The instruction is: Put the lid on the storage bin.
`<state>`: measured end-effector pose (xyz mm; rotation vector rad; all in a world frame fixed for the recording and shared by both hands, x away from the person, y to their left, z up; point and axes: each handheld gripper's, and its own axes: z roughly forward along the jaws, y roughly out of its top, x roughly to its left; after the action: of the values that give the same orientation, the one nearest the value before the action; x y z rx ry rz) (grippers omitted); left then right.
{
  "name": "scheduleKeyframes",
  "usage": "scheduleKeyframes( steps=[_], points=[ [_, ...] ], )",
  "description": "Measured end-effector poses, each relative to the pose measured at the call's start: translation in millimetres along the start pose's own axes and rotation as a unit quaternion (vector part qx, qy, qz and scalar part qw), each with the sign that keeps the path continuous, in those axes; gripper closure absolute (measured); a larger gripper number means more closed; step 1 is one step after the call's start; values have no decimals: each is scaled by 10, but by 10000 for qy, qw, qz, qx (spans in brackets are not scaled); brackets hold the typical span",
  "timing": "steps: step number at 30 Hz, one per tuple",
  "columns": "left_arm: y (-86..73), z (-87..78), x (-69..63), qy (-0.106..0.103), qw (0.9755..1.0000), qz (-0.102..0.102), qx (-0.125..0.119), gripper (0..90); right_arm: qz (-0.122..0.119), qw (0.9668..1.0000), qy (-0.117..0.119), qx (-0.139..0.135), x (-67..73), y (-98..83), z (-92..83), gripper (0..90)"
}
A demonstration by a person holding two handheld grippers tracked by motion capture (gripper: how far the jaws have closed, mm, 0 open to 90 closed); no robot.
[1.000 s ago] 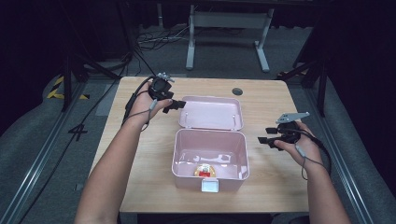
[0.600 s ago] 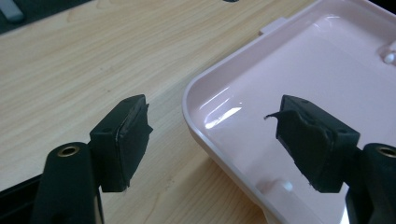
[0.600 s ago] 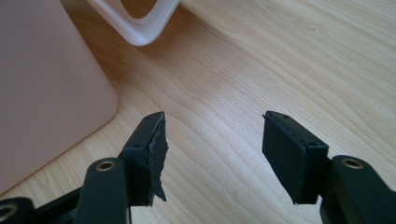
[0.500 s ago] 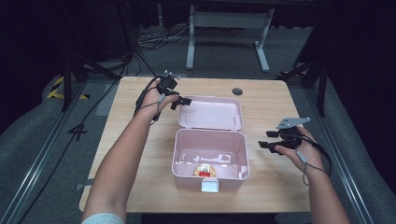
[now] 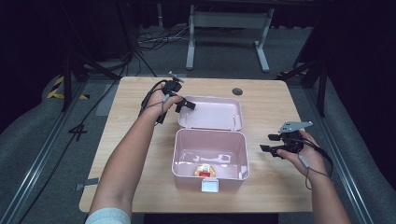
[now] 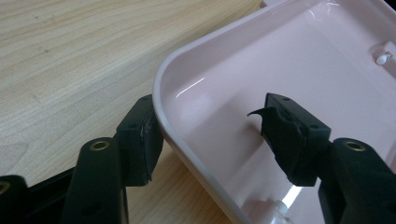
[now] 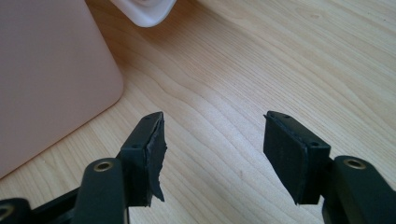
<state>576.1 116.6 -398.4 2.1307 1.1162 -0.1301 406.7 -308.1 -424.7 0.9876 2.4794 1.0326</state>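
Far left of the wooden table, bare board; the person's left forearm reaches across it toward the back. Left gripper sits at the near-left corner of the pink lid, which lies flung back flat on the table behind the box, hollow side up. In the left gripper view one jaw is outside the lid's rim and touching it, the other inside the hollow and not yet on the wall; the jaws have just been closing around that rim, so they straddle it rather than pinch it. I take the corner as a sensible purchase for swinging the lid over (likely the next thing wanted, to shut the box). Centre: the pink box stands open just in front of the lid, white latch facing the person, a small red-and-yellow item on its floor near the front wall. Right of the box: right gripper held just off the box's right wall, jaws spread with only tabletop between them, apparently waiting to steady the box.
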Motion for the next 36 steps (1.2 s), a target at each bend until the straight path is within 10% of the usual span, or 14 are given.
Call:
scheduleKeyframes(
  steps=[16,36],
  points=[
    [53,-301,-94,268,9966,228,-740,652,188,9998,-56,-96,-23,14,-22,417],
    [110,-843,-535,835,9802,1104,-1413,738,206,9984,298,-435,39,274,-118,565]
  ],
)
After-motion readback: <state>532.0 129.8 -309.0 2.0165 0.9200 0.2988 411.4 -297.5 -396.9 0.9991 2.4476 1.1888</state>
